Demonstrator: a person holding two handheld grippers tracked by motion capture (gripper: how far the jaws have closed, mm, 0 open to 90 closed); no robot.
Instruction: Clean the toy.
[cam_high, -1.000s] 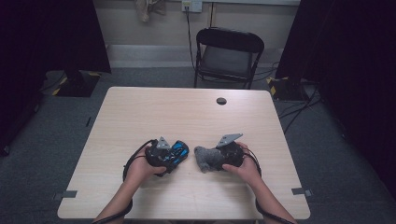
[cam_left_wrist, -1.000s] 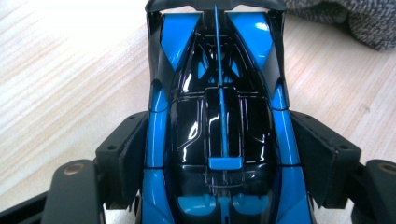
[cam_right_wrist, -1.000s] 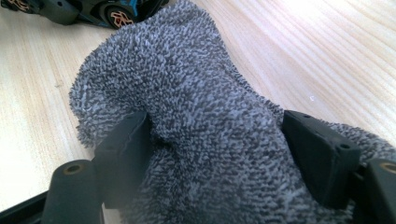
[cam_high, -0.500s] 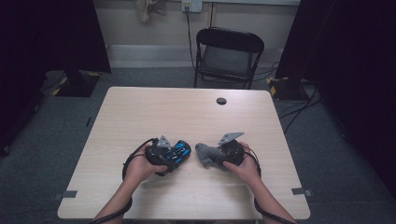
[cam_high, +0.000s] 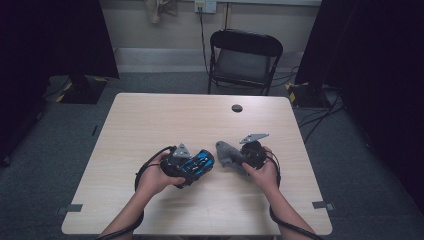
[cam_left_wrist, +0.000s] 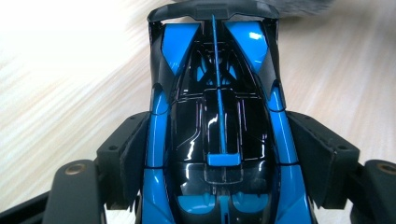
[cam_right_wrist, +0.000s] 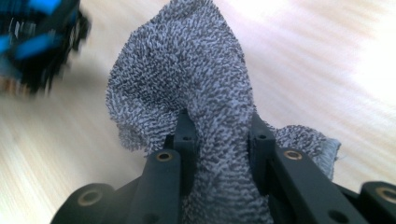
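My left gripper clamps the glossy blue and black toy sports car by its flanks: one pad presses each side at mid-body, the nose runs back between the jaws and the tail wing points away from me. My right gripper has just been closing and now pinches the grey terry cloth, which bunches between the fingers and billows above them. Both are over the near half of the pale wooden table, near its front edge, car left of cloth. Since a second ago the car has parted slightly from the cloth.
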